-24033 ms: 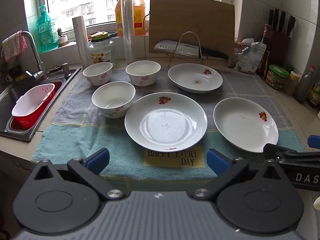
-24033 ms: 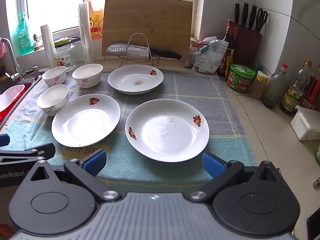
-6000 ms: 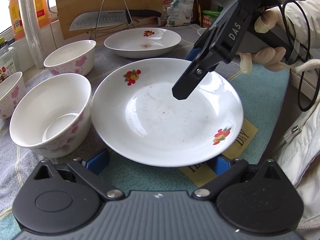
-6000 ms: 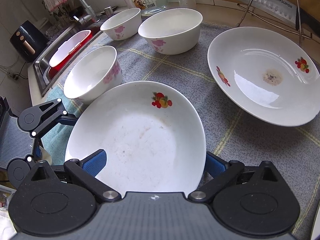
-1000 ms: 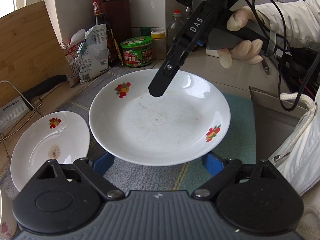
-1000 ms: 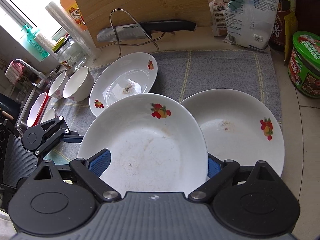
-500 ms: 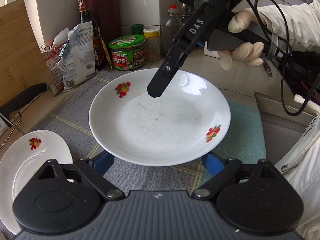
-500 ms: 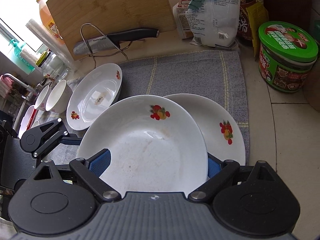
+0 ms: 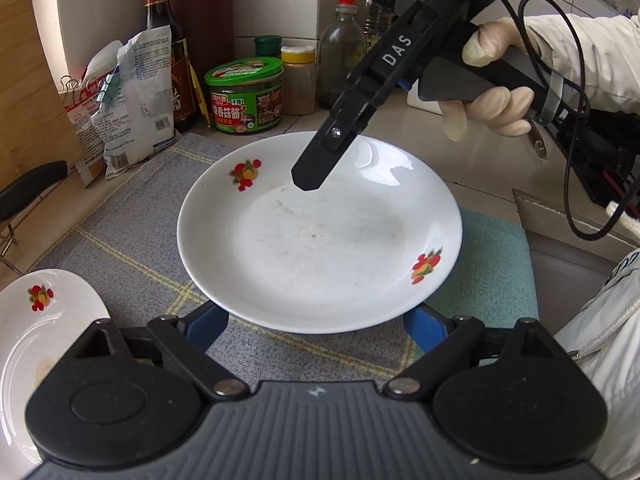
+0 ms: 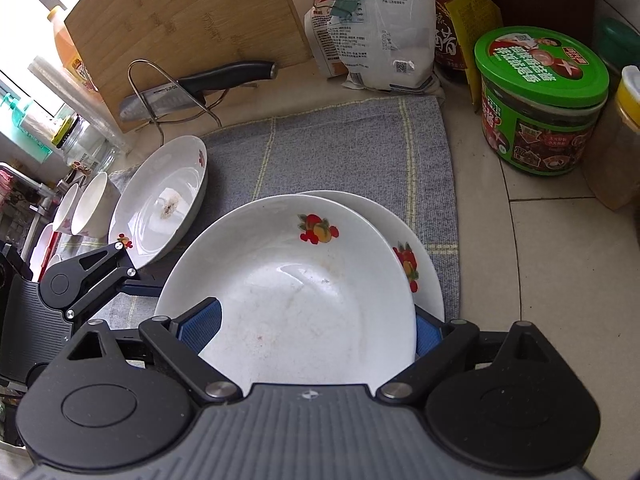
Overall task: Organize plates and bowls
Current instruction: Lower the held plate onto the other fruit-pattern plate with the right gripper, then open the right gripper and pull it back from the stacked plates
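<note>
While both grippers clamp one white fruit-print plate (image 10: pixel 288 292) from opposite rims, left gripper (image 9: pixel 316 322) and right gripper (image 10: pixel 316 330) hold it just above a second plate (image 10: pixel 420 256) near the grey mat's (image 10: pixel 340 148) right edge.

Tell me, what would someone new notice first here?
The white plate carried between both grippers, the left gripper and right gripper each at one edge, hanging over a second plate on the grey towel. Next, the green-lidded jar on the counter to the right, and a stained plate to the left.
</note>
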`<state>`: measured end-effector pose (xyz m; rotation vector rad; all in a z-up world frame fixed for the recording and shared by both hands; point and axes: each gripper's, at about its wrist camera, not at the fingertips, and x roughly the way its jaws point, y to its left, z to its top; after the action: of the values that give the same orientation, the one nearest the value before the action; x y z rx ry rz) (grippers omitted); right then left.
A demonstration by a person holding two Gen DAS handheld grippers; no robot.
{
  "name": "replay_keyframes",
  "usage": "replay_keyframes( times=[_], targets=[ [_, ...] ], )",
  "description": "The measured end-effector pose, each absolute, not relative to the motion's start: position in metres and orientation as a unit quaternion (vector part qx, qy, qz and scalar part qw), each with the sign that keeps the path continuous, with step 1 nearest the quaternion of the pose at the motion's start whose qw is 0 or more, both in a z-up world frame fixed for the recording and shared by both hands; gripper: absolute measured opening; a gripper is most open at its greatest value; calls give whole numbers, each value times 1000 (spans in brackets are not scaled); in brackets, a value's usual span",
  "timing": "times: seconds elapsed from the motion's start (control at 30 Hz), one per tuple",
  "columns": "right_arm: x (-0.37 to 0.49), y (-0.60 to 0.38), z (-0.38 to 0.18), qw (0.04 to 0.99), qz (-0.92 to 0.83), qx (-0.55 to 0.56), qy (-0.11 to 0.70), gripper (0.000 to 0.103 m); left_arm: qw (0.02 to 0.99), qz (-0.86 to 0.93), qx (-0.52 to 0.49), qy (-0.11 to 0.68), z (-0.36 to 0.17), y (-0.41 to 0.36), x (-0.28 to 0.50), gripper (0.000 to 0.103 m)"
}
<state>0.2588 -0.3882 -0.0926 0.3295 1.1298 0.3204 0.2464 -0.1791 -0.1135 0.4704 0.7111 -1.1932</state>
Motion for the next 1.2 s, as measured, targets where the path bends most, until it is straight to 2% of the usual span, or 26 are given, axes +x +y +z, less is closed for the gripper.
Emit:
replay_keyframes(
  times=[0.33, 0.63, 1.2],
  targets=[
    [251, -394, -92, 819, 135, 156, 535, 98, 746, -533, 210, 340, -117, -183, 254, 94],
    [242, -393, -87, 821, 127, 157, 534, 98, 746, -542, 253, 294, -115, -188, 242, 95],
    [226, -381, -81, 824, 94, 139, 542, 100, 759, -547, 227, 272, -105, -177, 234, 95]
  ],
)
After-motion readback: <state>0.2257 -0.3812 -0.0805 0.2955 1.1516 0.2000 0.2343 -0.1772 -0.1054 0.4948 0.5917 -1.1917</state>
